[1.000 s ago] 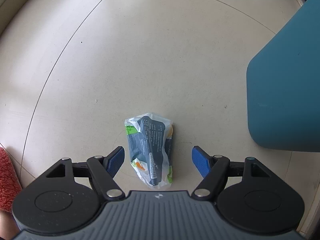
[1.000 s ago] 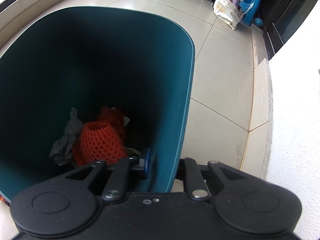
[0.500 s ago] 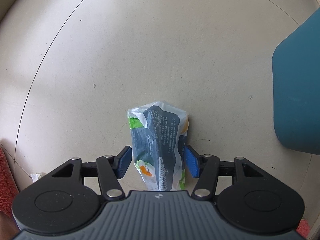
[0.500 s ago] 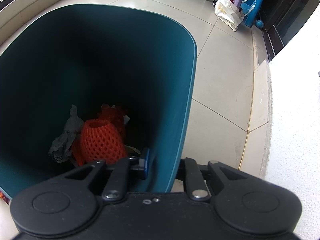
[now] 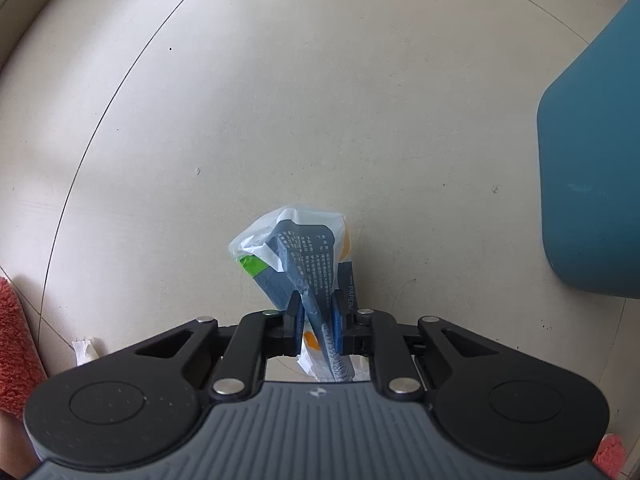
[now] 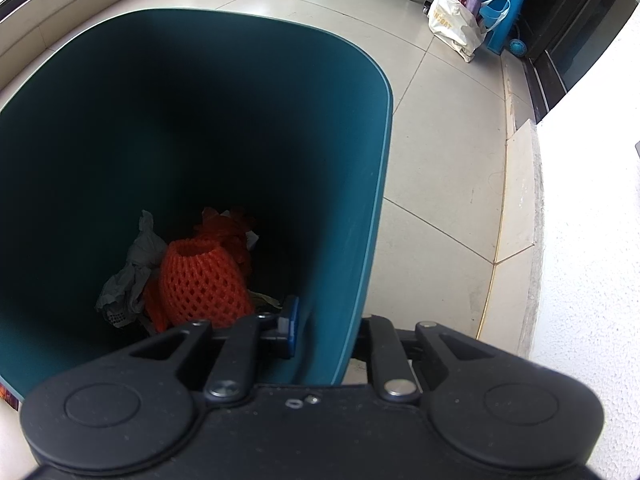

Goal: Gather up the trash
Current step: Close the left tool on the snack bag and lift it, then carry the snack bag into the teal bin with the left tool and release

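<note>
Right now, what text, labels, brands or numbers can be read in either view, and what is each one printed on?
"PAPER": vertical white lettering on the crumpled wrapper pinched by the left gripper.
Block of small white print on the wrapper's dark panel: too small to read.
Row of digits along the wrapper's lower strip: too distorted to quote reliably.
Orange lettering on the white tote bag: blurred, unreadable.
Teal bin, gripped at its wall by the right gripper: no markings.

Crumpled printed plastic wrapper [image 5: 304, 268] between the jaws of the left gripper [image 5: 316, 322], on the pale tiled floor [image 5: 280, 100]; teal plastic bin [image 5: 592, 184] to its right. Right gripper [image 6: 320, 330] straddling the bin's near wall; orange foam net sleeve [image 6: 200, 280] inside, crumpled grey paper [image 6: 128, 276] to its left.
</note>
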A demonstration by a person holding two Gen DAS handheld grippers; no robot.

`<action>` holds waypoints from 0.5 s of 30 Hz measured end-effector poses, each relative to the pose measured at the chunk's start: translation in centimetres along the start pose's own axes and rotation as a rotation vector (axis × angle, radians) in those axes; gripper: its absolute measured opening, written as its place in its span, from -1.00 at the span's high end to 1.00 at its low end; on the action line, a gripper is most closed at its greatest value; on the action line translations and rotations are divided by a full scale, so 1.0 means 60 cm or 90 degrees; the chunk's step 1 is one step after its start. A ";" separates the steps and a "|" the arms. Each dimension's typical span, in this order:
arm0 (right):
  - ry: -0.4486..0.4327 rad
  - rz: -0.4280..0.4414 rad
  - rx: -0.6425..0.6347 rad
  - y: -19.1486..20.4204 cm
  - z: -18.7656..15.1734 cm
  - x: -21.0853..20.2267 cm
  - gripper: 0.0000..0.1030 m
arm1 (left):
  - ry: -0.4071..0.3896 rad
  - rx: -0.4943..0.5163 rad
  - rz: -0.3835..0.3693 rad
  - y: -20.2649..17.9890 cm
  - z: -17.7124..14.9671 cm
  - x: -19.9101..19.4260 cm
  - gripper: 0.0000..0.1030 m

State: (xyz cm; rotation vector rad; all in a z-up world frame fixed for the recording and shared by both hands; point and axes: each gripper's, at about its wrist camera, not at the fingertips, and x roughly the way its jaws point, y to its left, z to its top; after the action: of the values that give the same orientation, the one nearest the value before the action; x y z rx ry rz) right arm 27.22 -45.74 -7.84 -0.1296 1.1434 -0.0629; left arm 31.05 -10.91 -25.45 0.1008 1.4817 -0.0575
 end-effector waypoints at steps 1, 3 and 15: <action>0.000 0.000 0.001 0.000 0.000 0.000 0.70 | -0.005 0.005 0.000 -0.001 0.000 -0.009 0.75; 0.000 0.001 0.002 0.000 0.000 0.000 0.70 | -0.017 0.012 0.003 -0.001 -0.003 -0.029 0.75; -0.002 0.008 0.012 -0.010 0.000 -0.003 0.71 | -0.102 0.076 0.019 -0.031 0.008 -0.223 0.75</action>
State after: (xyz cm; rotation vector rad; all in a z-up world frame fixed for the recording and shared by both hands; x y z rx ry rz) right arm 27.15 -46.31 -7.63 -0.1056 1.1398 -0.0616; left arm 30.15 -13.10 -12.12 0.2102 1.3158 -0.1272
